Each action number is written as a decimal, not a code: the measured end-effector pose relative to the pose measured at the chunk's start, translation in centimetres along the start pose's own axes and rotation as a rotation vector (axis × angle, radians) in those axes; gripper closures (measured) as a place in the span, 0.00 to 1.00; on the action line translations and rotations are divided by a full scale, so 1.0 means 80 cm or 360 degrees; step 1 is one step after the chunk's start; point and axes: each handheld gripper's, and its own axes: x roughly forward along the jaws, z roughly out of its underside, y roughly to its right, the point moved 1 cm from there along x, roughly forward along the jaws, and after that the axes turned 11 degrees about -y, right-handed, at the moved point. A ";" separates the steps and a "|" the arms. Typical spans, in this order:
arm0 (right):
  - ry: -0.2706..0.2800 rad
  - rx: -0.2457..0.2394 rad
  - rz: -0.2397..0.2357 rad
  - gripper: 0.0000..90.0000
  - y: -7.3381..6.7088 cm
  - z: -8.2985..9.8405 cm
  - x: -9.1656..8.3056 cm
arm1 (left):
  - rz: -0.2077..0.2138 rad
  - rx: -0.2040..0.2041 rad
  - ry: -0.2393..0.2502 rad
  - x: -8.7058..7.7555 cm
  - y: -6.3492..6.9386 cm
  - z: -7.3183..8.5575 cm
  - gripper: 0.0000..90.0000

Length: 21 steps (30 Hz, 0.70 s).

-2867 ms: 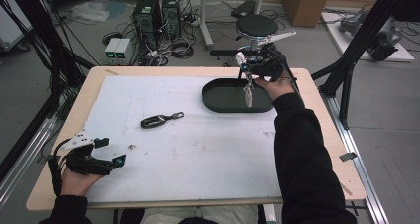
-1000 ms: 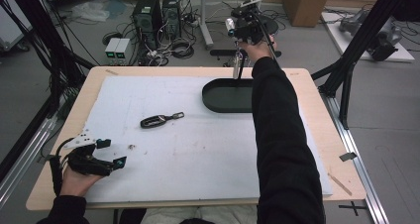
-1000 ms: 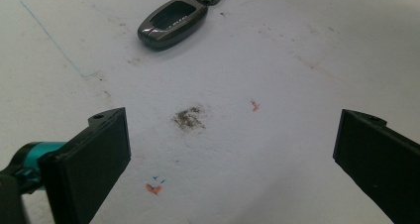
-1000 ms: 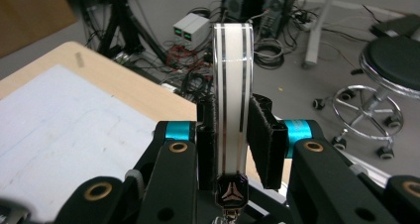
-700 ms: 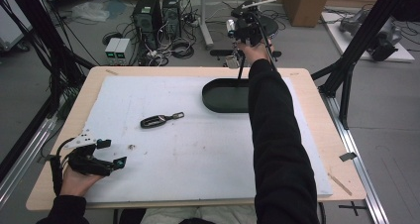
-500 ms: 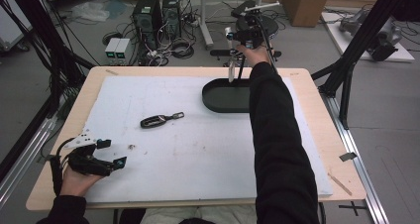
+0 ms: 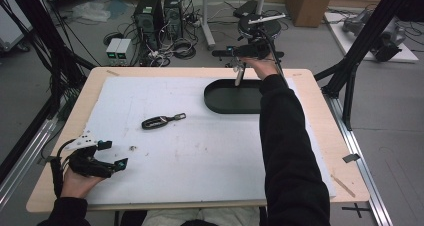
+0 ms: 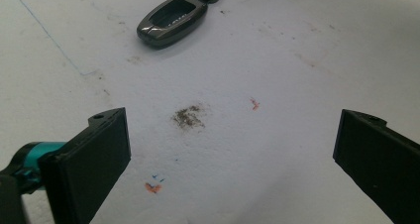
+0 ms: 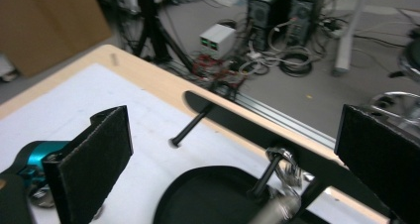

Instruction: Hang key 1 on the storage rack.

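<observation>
The left gripper (image 7: 107, 158) rests at the near left corner of the table (image 7: 320, 116), fingers spread wide and empty — a dark key fob (image 8: 171, 18) lies on the white mat ahead of it. The right gripper (image 7: 245, 51) hangs above the far rim of the black oval tray (image 7: 225, 98), fingers wide apart, gripping nothing.

A wooden table (image 7: 320, 131) carries a white mat (image 7: 200, 156), black tray (image 7: 227, 98) and key fob (image 7: 156, 121).
</observation>
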 end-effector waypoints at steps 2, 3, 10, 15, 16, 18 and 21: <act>0.0013 -0.0013 -0.0052 0.01 -0.003 0.007 -0.004 | 0.0000 0.0000 0.0001 0.000 0.000 0.000 0.02; 0.0015 -0.0030 -0.0061 0.01 -0.005 0.010 -0.006 | 0.0001 -0.0002 0.0003 0.000 0.000 0.000 0.02; 0.0020 -0.0073 -0.0045 0.01 -0.006 0.032 -0.016 | 0.0004 0.0007 -0.0002 0.000 0.001 0.000 0.02; 0.0036 -0.0112 -0.0032 0.01 -0.008 0.044 -0.021 | -0.0003 0.0009 0.0002 -0.001 0.000 0.000 0.02; 0.0027 -0.0129 -0.0022 0.01 -0.009 0.047 -0.021 | -0.0008 0.0008 0.0000 -0.001 0.001 0.000 0.02; -0.0034 -0.0151 0.0002 0.01 -0.011 0.053 -0.021 | -0.0006 0.0005 0.0000 -0.001 0.000 0.000 0.02; -0.0018 -0.0161 0.0001 0.01 -0.014 0.063 -0.022 | -0.0003 0.0004 -0.0002 -0.001 0.001 0.000 0.02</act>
